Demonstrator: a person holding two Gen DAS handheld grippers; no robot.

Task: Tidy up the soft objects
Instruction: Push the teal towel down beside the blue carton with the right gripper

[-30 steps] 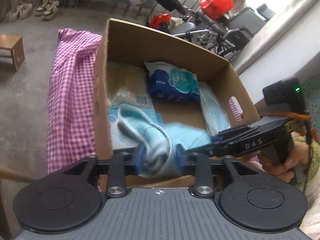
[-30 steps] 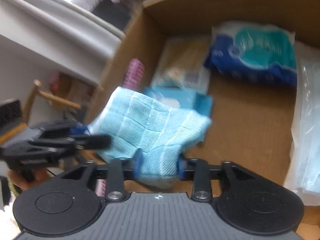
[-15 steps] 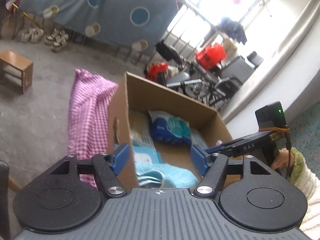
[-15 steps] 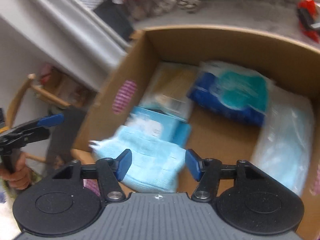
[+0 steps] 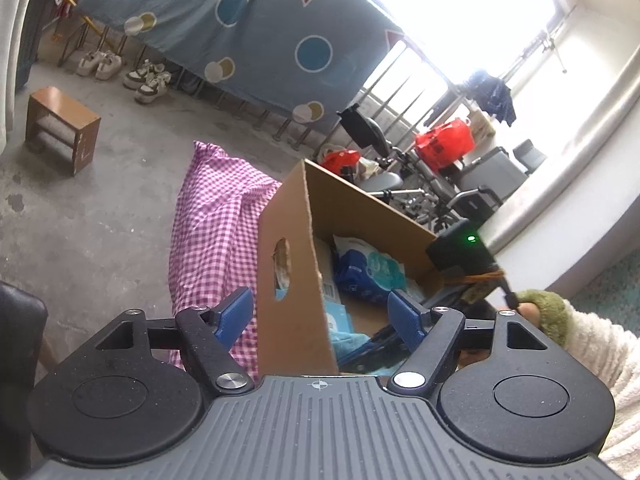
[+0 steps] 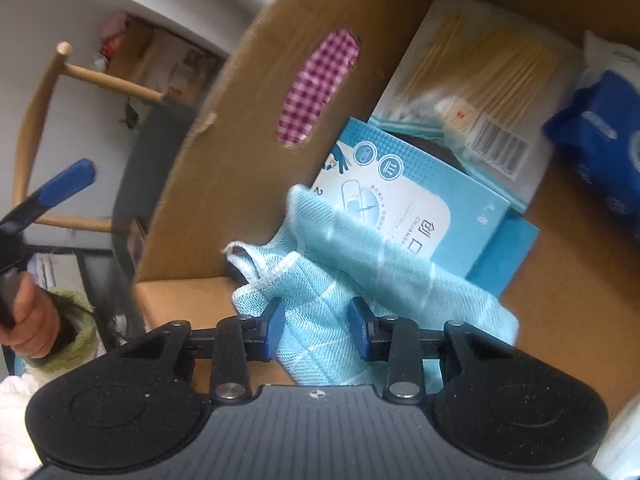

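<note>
The right gripper point(image 6: 316, 326), low in its own view, has just been closing, its blue pads clenched on a pale blue cloth point(image 6: 360, 264) lying inside a cardboard box point(image 6: 240, 152). The cloth's lower edge is hidden under the tool. Toward one o'clock it drapes over a light blue packet point(image 6: 424, 200); farther off, a bag of sticks point(image 6: 480, 80) is blurred. The left gripper point(image 5: 322, 316) has just been opening, and stands released astride the box's side wall, holding nothing. Pink checked fabric point(image 5: 216, 220) lies beyond at eleven o'clock.
</note>
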